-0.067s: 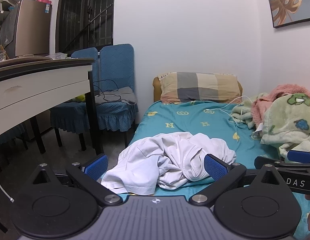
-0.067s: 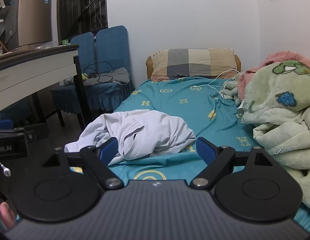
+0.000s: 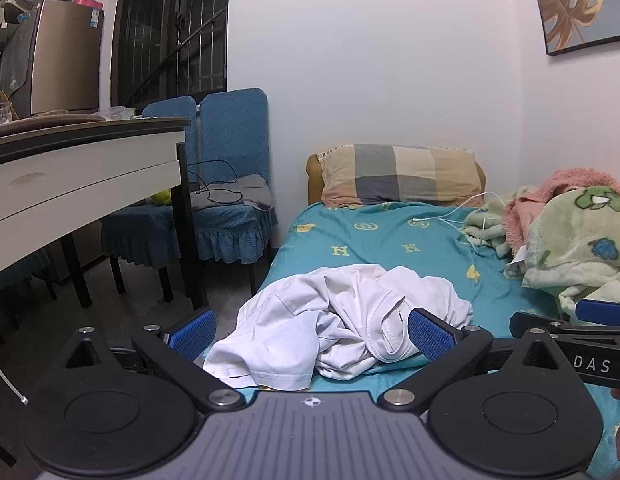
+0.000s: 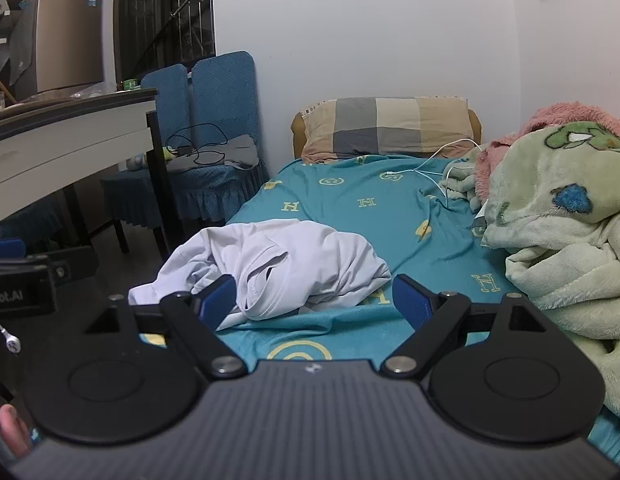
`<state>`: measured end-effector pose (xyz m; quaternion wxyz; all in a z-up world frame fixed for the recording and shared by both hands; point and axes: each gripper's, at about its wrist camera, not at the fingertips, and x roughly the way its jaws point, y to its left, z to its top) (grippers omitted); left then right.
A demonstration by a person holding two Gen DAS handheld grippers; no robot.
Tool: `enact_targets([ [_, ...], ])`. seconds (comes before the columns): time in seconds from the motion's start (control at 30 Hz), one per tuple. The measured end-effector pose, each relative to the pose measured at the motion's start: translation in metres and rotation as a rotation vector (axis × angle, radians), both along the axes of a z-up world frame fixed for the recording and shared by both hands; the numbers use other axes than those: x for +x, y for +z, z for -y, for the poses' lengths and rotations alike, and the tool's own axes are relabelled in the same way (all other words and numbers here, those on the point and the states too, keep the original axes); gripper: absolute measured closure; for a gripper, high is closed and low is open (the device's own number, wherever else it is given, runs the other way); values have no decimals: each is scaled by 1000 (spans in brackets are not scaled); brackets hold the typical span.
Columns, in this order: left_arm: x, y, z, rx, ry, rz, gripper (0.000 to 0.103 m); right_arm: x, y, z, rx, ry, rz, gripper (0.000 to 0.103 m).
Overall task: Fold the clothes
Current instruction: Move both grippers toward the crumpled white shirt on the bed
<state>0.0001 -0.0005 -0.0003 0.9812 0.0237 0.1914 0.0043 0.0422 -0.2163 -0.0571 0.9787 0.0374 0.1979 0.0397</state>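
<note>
A crumpled white garment lies in a heap at the near left part of the teal bed sheet; it also shows in the right wrist view. My left gripper is open and empty, its blue pads either side of the heap, close in front of it. My right gripper is open and empty, just short of the heap's right side. The right gripper's fingers show at the right edge of the left wrist view.
A green and pink blanket pile fills the bed's right side. A plaid pillow lies at the head, with a white cable on the sheet. A white desk and blue chairs stand to the left.
</note>
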Motion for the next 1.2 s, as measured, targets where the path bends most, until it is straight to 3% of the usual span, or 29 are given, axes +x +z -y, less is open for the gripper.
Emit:
enact_targets([
  [0.37,4,-3,5,25,15,-9,0,0,2,0,0,0,2,16],
  [1.2,8,-8,1,-6,-12,-36,0,-2,3,3,22,0,8,16],
])
